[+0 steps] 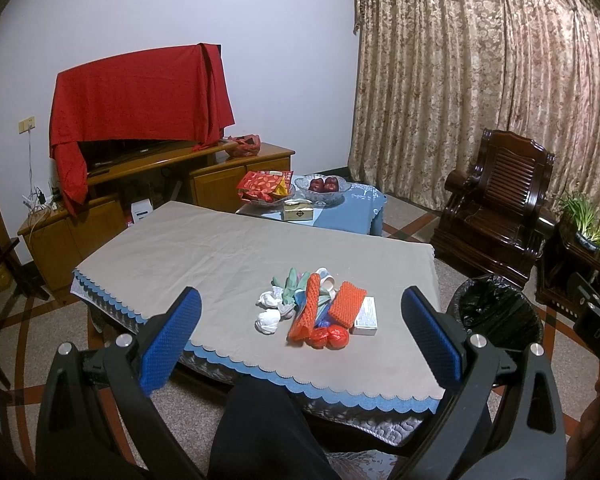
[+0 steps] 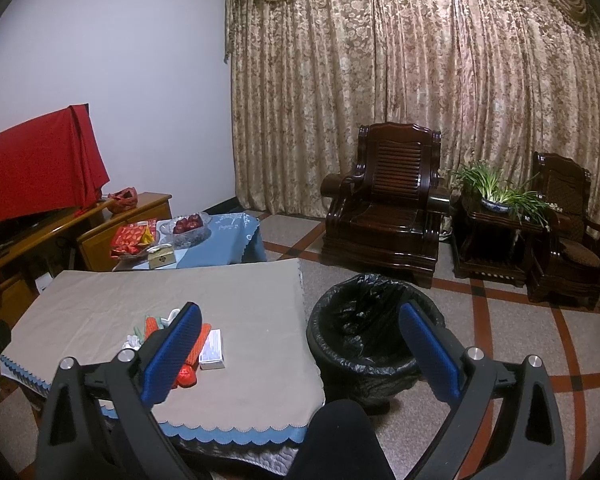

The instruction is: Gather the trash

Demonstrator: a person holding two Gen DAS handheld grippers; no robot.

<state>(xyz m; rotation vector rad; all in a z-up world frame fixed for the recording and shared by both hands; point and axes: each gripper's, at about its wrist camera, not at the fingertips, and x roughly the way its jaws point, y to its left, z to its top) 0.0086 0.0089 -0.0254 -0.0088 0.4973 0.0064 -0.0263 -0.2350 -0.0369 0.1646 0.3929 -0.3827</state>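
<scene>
In the left wrist view the left gripper [image 1: 300, 336] hangs short of the table with its blue pads spread wide and nothing between them, framing the trash pile [image 1: 318, 309] just below the middle of the frame; judging by that framing, it is lined up for a first pick. The pile sits bunched near the front right of the tan tablecloth [image 1: 220, 248]: crumpled white tissues [image 1: 269, 312], orange foam fruit netting [image 1: 309, 308], a red plastic bag [image 1: 329, 337] and a small white carton [image 1: 366, 317], all touching or overlapping, so one grab may drag neighbours. At the right edge stands the trash bin [image 1: 496, 312], lined with a black bag; its inside is dark and I cannot tell whether anything lies in it. Near the middle of the frame, farther back, a glass bowl [image 1: 323, 188] holds red apples. In the right wrist view the right gripper [image 2: 300, 356] is likewise wide open and holds nothing, and it looks toward the bin [image 2: 374, 328] at lower centre, probably placed beside the table to keep carries short. The carton [image 2: 212, 349] shows at lower left, partly behind the left pad.
</scene>
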